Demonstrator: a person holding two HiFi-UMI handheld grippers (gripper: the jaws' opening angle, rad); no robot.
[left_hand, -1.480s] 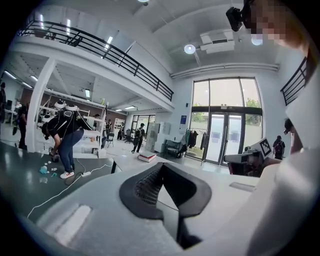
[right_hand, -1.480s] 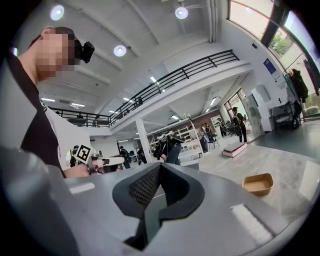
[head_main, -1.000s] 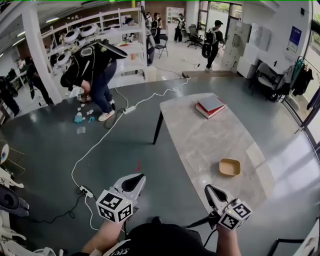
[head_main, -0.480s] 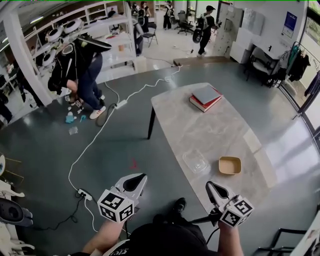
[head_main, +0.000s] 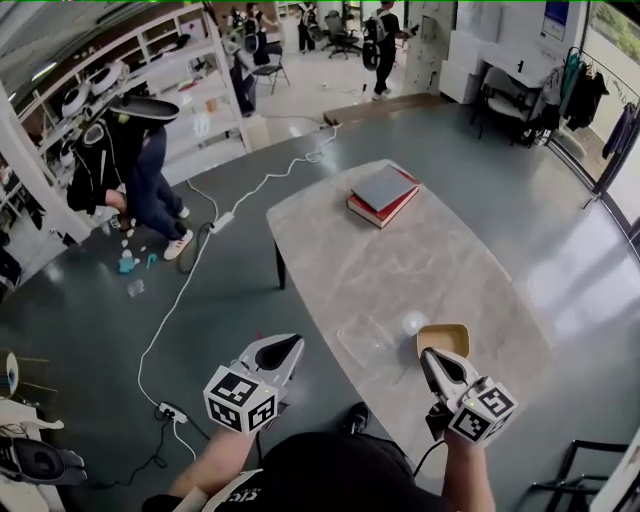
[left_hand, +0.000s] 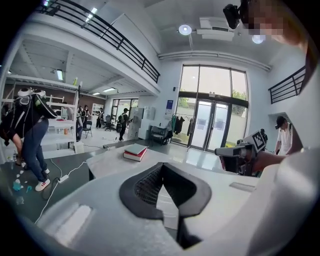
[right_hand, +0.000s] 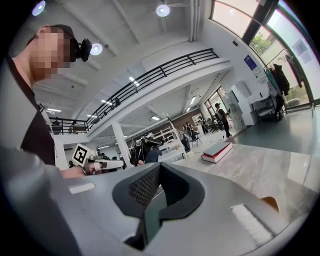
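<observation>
Both tongs are clamped shut with nothing in them. Left tongs (head_main: 290, 346) has its jaws pressed together at the tips, with only the dark hollow behind them showing. Right tongs (head_main: 430, 357) is the same deal, tips meeting and empty. Biggest thing around is the marble table (head_main: 440, 250), a long pale slab with rounded corners, so I'll place everything off that. Left tongs hangs just off the table's near left corner, out over the grey floor (head_main: 90, 330) rather than the top. Right tongs sits over the table's near end, tips pointing up the table. Well off the table's far left side there's white shelving (head_main: 150, 60), and in front of it a person (head_main: 135, 165) in dark clothes is bent over toward some small stuff on the floor. At the table's far end is a stack of books (head_main: 383, 192), a grey one on top of a red one, lying flat. Down at the near end a clear plastic tub (head_main: 362, 338) lies close to the table's left edge, and honestly it's hard to say if it's a tub or just a lid. Just beside it, toward the table's right side, is the tan tray (head_main: 443, 337). It's small and shallow and sits flat right ahead of right tongs' tips, though I can't tell whether they actually touch it.
</observation>
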